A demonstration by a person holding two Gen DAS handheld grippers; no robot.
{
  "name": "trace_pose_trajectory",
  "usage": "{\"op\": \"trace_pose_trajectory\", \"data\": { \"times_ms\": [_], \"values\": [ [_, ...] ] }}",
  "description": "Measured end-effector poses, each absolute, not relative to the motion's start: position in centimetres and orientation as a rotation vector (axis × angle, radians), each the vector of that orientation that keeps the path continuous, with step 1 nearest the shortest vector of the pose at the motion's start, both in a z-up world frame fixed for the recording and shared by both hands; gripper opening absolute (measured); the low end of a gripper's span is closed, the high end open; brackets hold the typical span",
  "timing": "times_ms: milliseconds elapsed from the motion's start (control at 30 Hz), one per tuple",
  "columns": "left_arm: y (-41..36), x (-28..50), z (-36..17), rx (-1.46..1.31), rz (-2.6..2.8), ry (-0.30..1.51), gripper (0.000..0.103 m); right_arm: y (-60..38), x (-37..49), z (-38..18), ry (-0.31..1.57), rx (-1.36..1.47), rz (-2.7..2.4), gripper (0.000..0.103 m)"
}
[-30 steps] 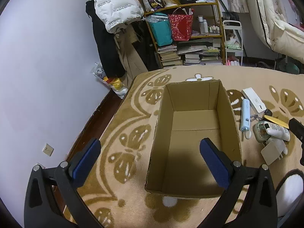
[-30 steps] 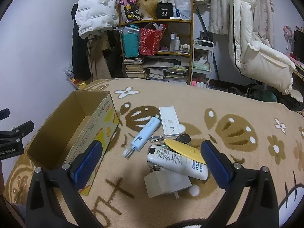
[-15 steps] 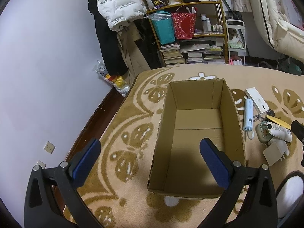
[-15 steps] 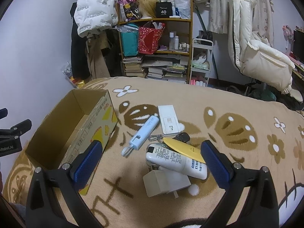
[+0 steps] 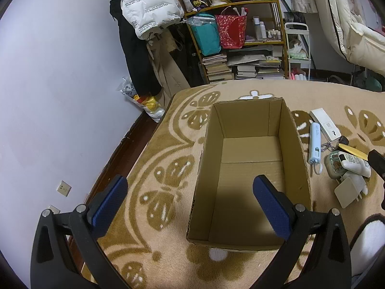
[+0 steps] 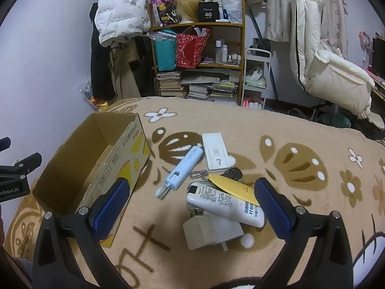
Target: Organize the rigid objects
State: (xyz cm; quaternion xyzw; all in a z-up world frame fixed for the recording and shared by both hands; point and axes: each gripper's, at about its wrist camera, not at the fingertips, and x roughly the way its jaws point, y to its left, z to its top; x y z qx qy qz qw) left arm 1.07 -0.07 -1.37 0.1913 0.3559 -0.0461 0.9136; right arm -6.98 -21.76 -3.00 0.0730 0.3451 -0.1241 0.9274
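Observation:
An open, empty cardboard box (image 5: 250,130) (image 6: 134,149) sits on the patterned rug. To its right lies a pile of items: a white tube (image 6: 223,204) (image 5: 355,162), a white plug adapter (image 6: 211,231) (image 5: 346,191), a light blue stick-shaped device (image 6: 184,167) (image 5: 314,142), a flat white box (image 6: 215,151) (image 5: 324,124), a yellow flat object (image 6: 232,185) and keys (image 6: 232,173). My left gripper (image 5: 190,204) is open and empty above the box's near end. My right gripper (image 6: 190,204) is open and empty above the tube and adapter.
A cluttered shelf (image 6: 197,55) with bags, bottles and stacked books stands beyond the rug. Coats (image 5: 142,21) hang by the purple wall at left. A white padded chair (image 6: 329,72) is at the right. Wooden floor (image 5: 125,149) borders the rug's left edge.
The left view has pulled back and up a little, so the box looks smaller and further off. The right gripper has barely shifted. Both stay open.

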Motion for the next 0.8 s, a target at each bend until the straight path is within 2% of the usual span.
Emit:
{"op": "trace_pose_trajectory", "data": {
  "times_ms": [800],
  "values": [
    [-0.26, 0.95, -1.31, 0.405, -0.103, 0.746, 0.103, -21.7, -6.98, -3.08, 0.709, 0.153, -0.257, 0.103]
  ]
}}
